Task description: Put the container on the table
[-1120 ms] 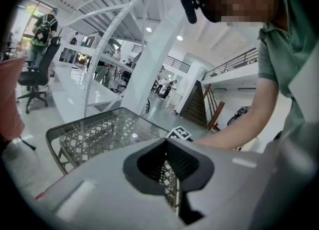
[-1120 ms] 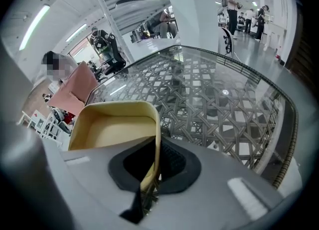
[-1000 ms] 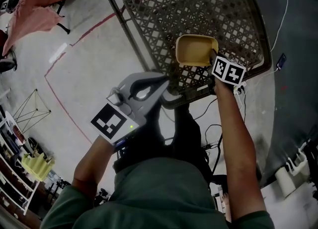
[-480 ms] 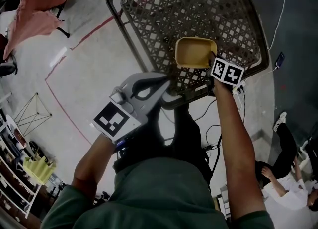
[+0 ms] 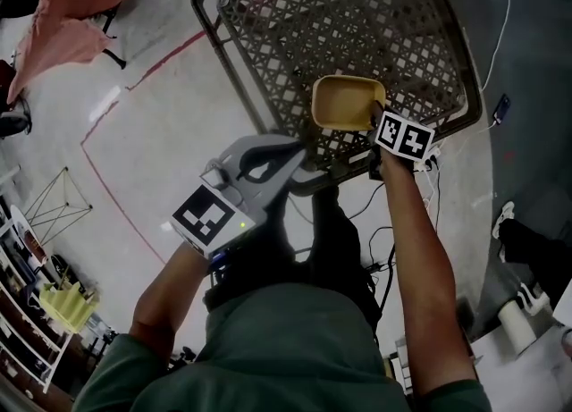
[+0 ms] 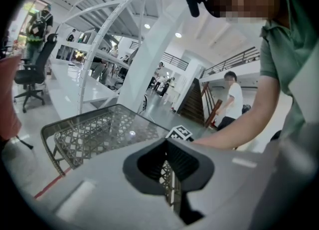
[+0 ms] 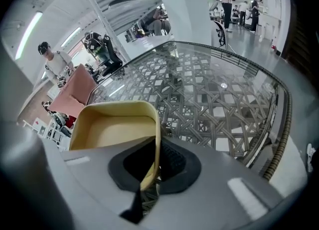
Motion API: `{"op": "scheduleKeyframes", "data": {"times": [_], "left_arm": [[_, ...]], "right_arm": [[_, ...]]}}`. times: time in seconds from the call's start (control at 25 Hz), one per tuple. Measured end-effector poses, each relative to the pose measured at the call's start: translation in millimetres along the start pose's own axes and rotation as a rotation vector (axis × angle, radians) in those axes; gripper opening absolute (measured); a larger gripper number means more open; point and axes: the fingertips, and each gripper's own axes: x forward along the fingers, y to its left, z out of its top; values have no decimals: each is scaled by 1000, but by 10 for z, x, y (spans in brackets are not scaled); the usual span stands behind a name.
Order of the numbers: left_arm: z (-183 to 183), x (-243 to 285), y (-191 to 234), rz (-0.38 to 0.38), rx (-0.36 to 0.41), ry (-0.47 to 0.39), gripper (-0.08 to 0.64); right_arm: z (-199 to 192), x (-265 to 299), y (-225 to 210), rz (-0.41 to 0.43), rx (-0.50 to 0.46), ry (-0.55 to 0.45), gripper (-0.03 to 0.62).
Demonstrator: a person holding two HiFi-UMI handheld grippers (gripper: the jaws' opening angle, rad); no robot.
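Grip: right gripper (image 7: 149,176) clenched on the near side wall of the yellow container (image 7: 112,126), one pad inside the wall and one outside
Container: empty, open side up, roughly level, hanging from that single pinch over the near part of the table (image 7: 219,94); whether its base meets the glass I cannot tell
Handling: looks like thin, smooth plastic, so probably light and a little flexible; not fragile, but likely to pivot or slip in a one-wall pinch
Hold: the upright wall just below the rim, where it is stiffest, seems the right place; the grip sits there
Table: glass top over a dark woven lattice, nothing on it
Other claw: left gripper (image 6: 169,171) has its jaws drawn together with nothing between them, well apart from the container by the table's near edge
Next: judged, lower until the base sits flat, then release
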Motion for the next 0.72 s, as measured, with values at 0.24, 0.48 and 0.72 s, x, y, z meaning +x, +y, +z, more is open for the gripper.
{"op": "scheduleKeyframes", "data": {"times": [0.24, 0.48, 0.72], "left_arm": [[36, 80, 12, -10, -2, 7, 3], [12, 233, 63, -28, -13, 22, 3], [68, 321, 91, -42, -16, 28, 3]], "right_arm": [[11, -37, -34, 4, 18, -3, 9], [-4, -16, -106, 13, 49, -14, 9], [22, -12, -126, 23, 77, -17, 9]]}}
